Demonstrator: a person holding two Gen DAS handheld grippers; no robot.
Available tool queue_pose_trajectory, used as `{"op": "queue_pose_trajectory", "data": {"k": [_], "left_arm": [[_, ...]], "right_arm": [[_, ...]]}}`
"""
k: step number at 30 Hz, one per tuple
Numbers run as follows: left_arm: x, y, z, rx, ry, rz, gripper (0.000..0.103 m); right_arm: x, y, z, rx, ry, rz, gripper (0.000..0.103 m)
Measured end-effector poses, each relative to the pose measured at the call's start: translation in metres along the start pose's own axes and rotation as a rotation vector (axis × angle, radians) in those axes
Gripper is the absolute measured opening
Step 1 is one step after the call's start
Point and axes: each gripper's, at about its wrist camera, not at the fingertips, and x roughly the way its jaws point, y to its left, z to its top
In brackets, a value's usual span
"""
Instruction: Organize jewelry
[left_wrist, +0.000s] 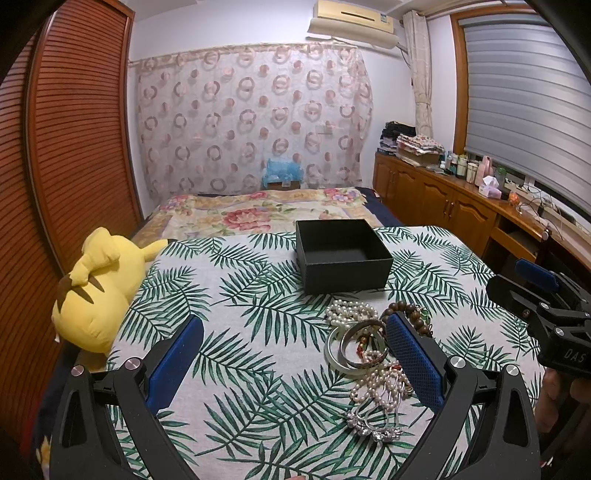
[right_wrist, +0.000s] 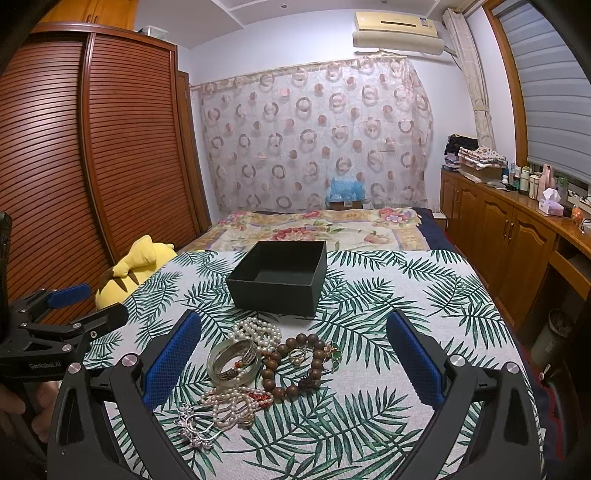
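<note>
A heap of jewelry lies on the palm-leaf cloth (right_wrist: 369, 332): a pearl necklace (right_wrist: 258, 332), two stacked bangles (right_wrist: 232, 360), a brown wood-bead bracelet (right_wrist: 295, 365), a second pearl strand (right_wrist: 232, 402) and a silver crystal piece (right_wrist: 192, 428). Behind it stands an open, empty black box (right_wrist: 273, 295). My right gripper (right_wrist: 295, 317) is open, hovering with the heap between its fingers, nearer the left one. My left gripper (left_wrist: 295, 321) is also open; the bangles (left_wrist: 354, 347) sit by its right finger, which hides part of the bead bracelet (left_wrist: 406, 310). The box (left_wrist: 347, 275) is ahead.
A yellow plush toy (left_wrist: 96, 291) lies at the cloth's left edge. Beyond the table is a bed with a floral quilt (right_wrist: 314, 229). A slatted wardrobe (right_wrist: 110, 147) stands on the left, and wooden cabinets (right_wrist: 498, 229) carrying bottles run along the right.
</note>
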Motion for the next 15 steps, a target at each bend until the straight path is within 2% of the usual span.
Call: {"op": "queue_pose_trajectory", "data": {"k": [15], "left_arm": [[0.0002, 0.0005, -0.0006, -0.001, 0.001, -0.001, 0.095]], "right_arm": [[-0.0019, 0.0034, -0.0003, -0.005, 0.002, 0.003, 0.1]]}}
